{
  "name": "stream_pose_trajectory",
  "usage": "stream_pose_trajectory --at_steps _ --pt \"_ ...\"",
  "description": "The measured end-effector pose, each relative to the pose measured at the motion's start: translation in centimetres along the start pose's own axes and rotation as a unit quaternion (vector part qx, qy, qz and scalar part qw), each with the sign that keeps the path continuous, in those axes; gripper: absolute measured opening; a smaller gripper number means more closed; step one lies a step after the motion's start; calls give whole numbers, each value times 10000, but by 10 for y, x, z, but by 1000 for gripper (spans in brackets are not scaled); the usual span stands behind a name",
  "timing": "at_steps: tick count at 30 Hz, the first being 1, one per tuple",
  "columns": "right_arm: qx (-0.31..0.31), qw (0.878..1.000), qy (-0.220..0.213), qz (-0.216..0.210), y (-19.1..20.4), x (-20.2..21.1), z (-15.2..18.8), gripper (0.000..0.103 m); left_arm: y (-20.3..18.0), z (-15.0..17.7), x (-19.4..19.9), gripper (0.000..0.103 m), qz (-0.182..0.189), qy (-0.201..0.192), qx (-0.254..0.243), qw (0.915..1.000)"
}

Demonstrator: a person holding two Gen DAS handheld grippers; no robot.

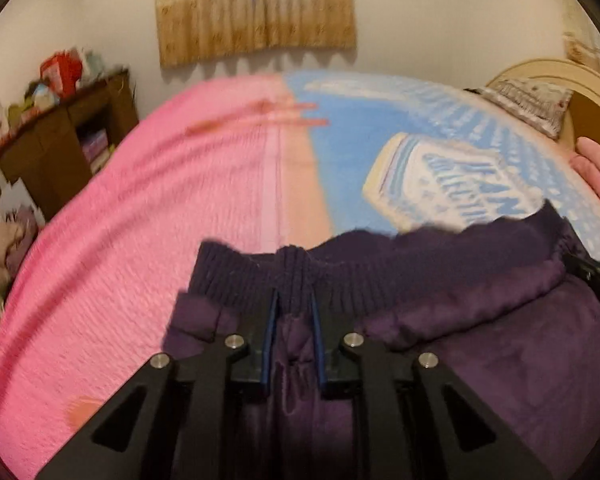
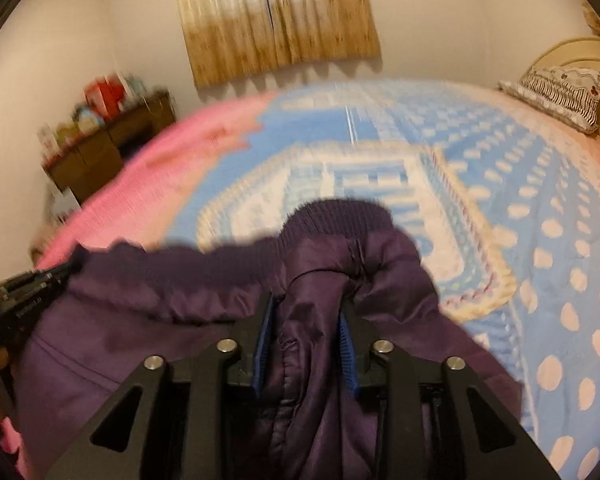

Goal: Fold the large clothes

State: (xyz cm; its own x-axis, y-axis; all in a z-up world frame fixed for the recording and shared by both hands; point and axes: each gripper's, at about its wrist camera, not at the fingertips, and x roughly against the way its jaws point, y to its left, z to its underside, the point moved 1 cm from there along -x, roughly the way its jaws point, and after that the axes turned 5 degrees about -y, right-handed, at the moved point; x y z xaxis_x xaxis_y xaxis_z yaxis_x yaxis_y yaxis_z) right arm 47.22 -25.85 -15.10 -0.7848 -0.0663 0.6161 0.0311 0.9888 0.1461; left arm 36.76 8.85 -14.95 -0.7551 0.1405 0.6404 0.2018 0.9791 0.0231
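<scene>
A dark purple padded jacket [image 1: 480,328] with a ribbed knit hem is held up over the bed between both grippers. My left gripper [image 1: 294,308] is shut on the jacket's ribbed hem, fabric bunched between its blue pads. My right gripper [image 2: 306,316] is shut on a thick fold of the same jacket [image 2: 140,320], which rises above the fingers. The right gripper's body shows at the right edge of the left wrist view [image 1: 596,280]; the left gripper's body shows at the left edge of the right wrist view [image 2: 24,296].
The bed is covered by a pink blanket [image 1: 140,240] and a blue patterned sheet [image 2: 540,240]. A pillow [image 2: 560,92] lies by the cream headboard [image 1: 572,80]. A brown cluttered cabinet [image 1: 60,140] stands by the far wall, under a beige curtain [image 2: 276,20].
</scene>
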Motion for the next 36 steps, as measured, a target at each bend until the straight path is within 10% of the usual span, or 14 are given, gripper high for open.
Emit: stream_pose_trajectory --at_steps 11,14,18,24,36 --pt "110 9994 326 65 -1 -13 7 42 7 5 5 30 -7 28 160 9999" --pt "182 9982 438 369 1 4 -1 61 14 -4 42 46 -44 -318 637 9975" --pt "-2 9991 -355 244 21 61 -5 79 -12 -2 108 99 136 -1063 626 9923" --pt "576 9982 -135 18 60 52 26 81 -67 22 89 101 -445 -897 -385 9942" --pt "474 9988 -68 -18 50 30 52 83 -74 47 47 102 -592 -374 -417 9967"
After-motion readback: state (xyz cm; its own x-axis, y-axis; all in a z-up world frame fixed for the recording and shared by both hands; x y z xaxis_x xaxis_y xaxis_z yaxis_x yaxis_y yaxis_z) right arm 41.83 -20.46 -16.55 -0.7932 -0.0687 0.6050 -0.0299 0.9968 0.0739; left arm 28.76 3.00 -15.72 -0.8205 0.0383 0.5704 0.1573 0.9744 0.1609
